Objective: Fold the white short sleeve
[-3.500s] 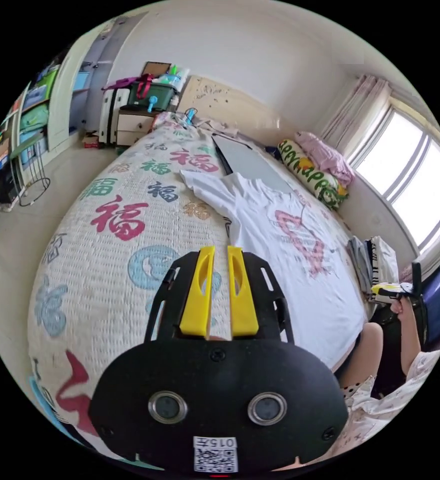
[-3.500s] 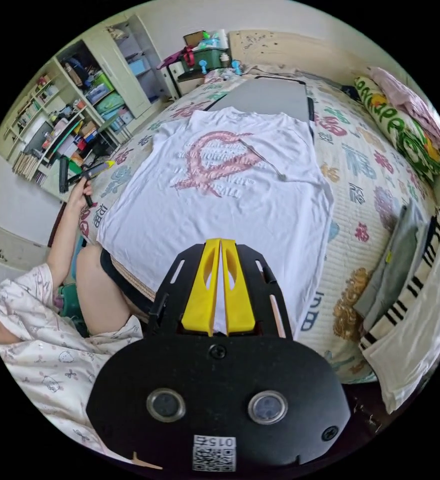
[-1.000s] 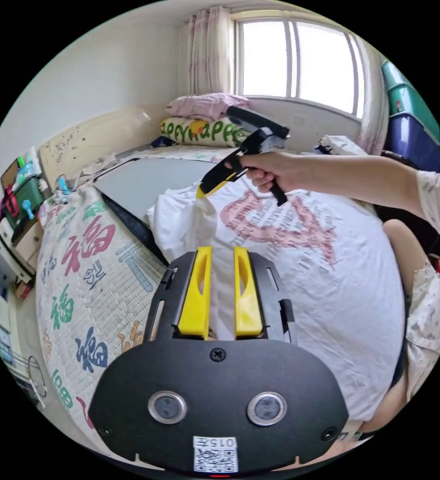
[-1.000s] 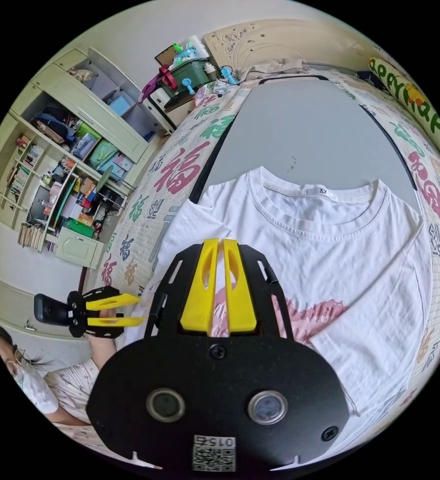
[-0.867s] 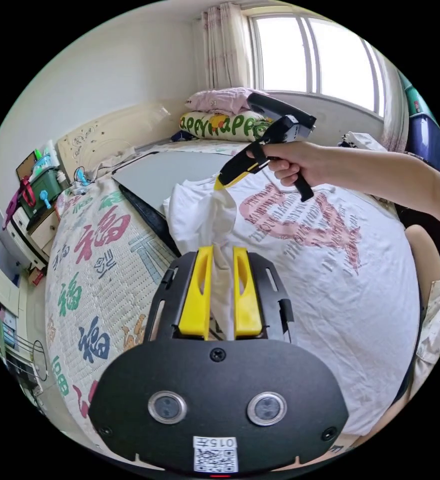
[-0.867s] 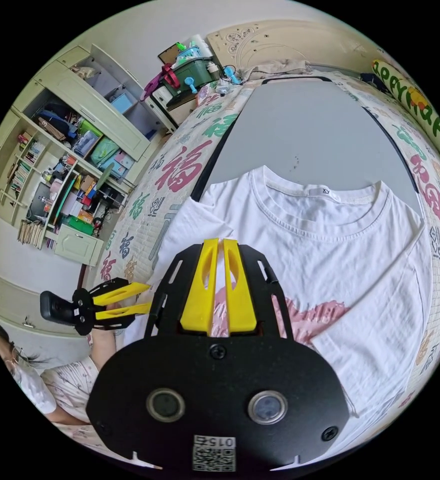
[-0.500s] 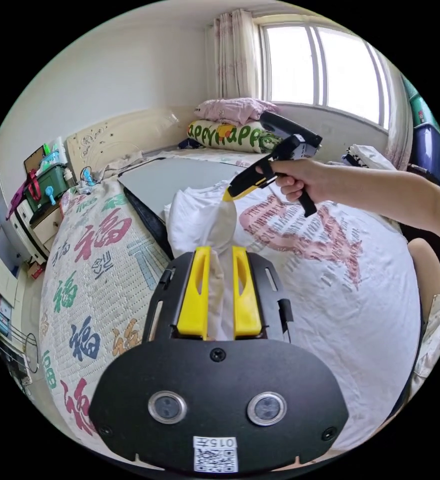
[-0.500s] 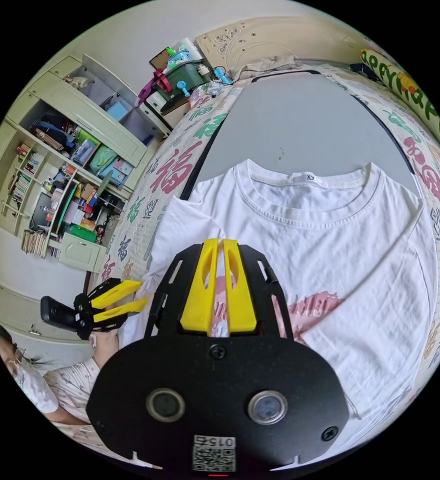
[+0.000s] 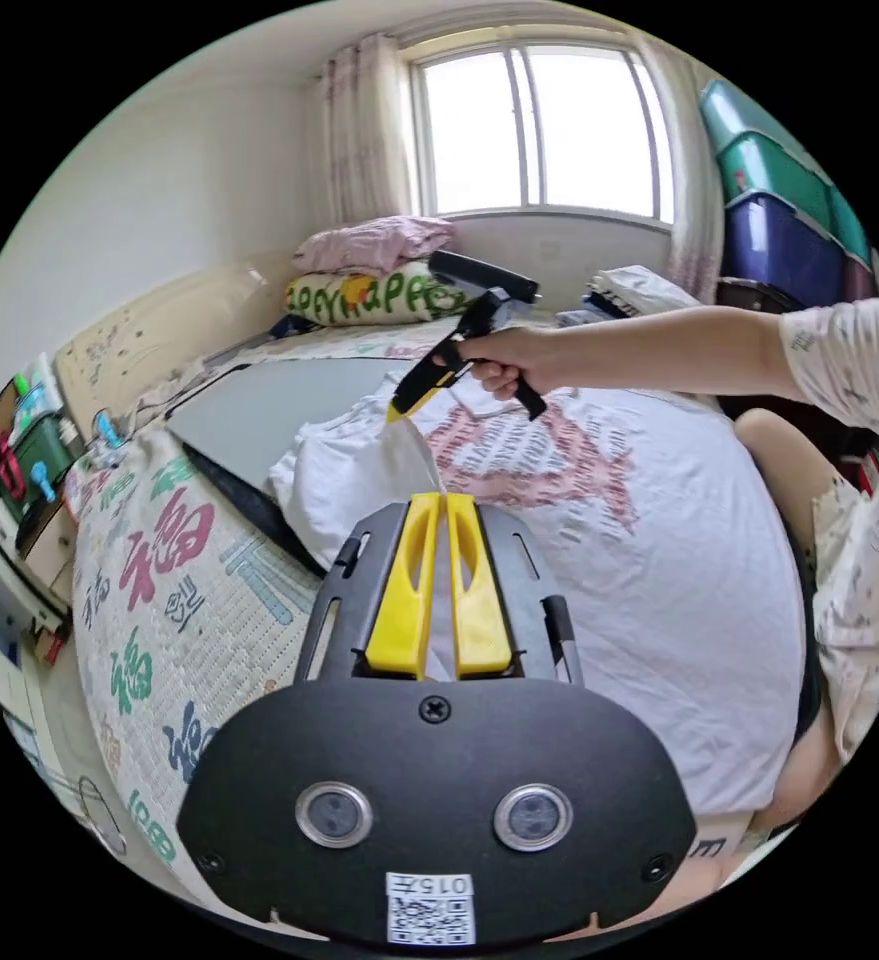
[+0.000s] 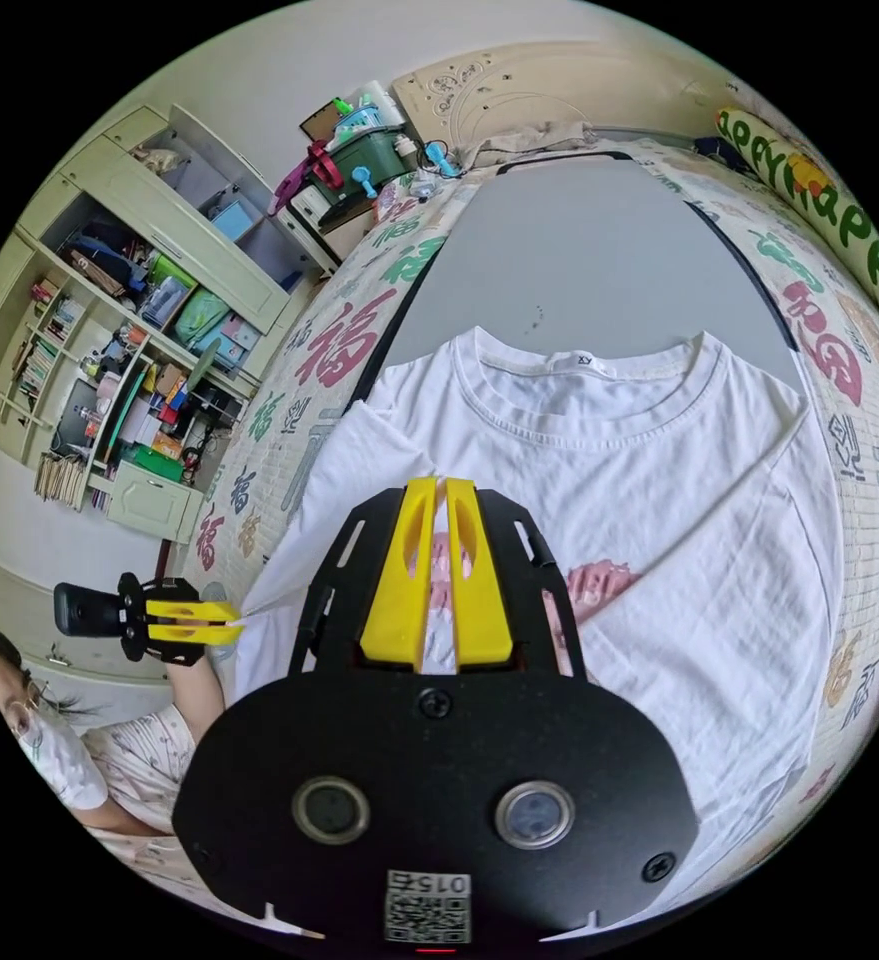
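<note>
Fabric of the white short-sleeve T-shirt (image 9: 659,600) covers the bed in the left gripper view, from the middle out to 3 o'clock. The left gripper (image 9: 437,585) sits at 6 o'clock. Its yellow jaws are pressed close on a thin white fold of the shirt, but how much cloth is between them is hard to see. At 12 o'clock a hand (image 9: 504,355) holds the right gripper (image 9: 404,402), and its tips pinch the sleeve edge and lift it into a peak. The sleeve's far side is hidden behind that peak. A grey mat (image 9: 259,410) lies under the collar at 10 o'clock.

In the right gripper view, the T-shirt (image 10: 679,520) lies flat with its collar at 12 o'clock. The right gripper (image 10: 437,575) has its jaws pressed on white cloth, and the black body hides the shirt's lower part. At 9 o'clock the left gripper (image 10: 224,622) pinches the stretched sleeve edge. The patterned bedspread (image 10: 344,340) shows at 11 o'clock.
</note>
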